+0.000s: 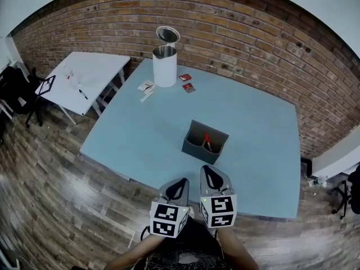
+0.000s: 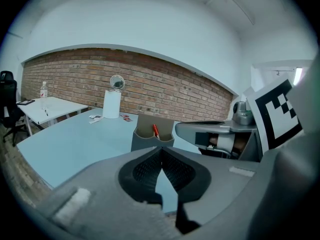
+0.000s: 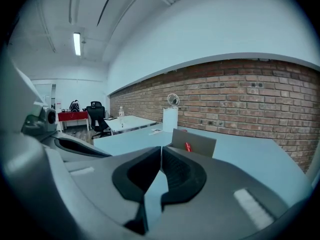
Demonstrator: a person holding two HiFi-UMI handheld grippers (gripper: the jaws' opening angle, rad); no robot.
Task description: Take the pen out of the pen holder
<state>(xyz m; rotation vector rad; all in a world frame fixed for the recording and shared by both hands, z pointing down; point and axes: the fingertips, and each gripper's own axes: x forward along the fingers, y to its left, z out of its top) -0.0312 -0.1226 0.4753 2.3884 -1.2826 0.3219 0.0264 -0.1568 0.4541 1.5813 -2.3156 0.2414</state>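
Note:
A dark grey pen holder (image 1: 205, 142) stands near the middle of the light blue table (image 1: 146, 134); a red pen (image 1: 207, 142) sticks up in its right compartment. The holder (image 2: 152, 137) and pen (image 2: 155, 130) show ahead in the left gripper view, and the holder (image 3: 194, 142) with pen (image 3: 188, 146) also in the right gripper view. My left gripper (image 1: 178, 187) and right gripper (image 1: 212, 176) hover side by side over the table's near edge, short of the holder. Both have jaws shut with nothing between them.
A white cylindrical bin (image 1: 165, 65) with its round lid raised stands at the table's far side. Beside it lie white papers (image 1: 147, 86) and red cards (image 1: 188, 83). A white side table (image 1: 84, 80) stands to the left, the brick wall (image 1: 236, 44) behind.

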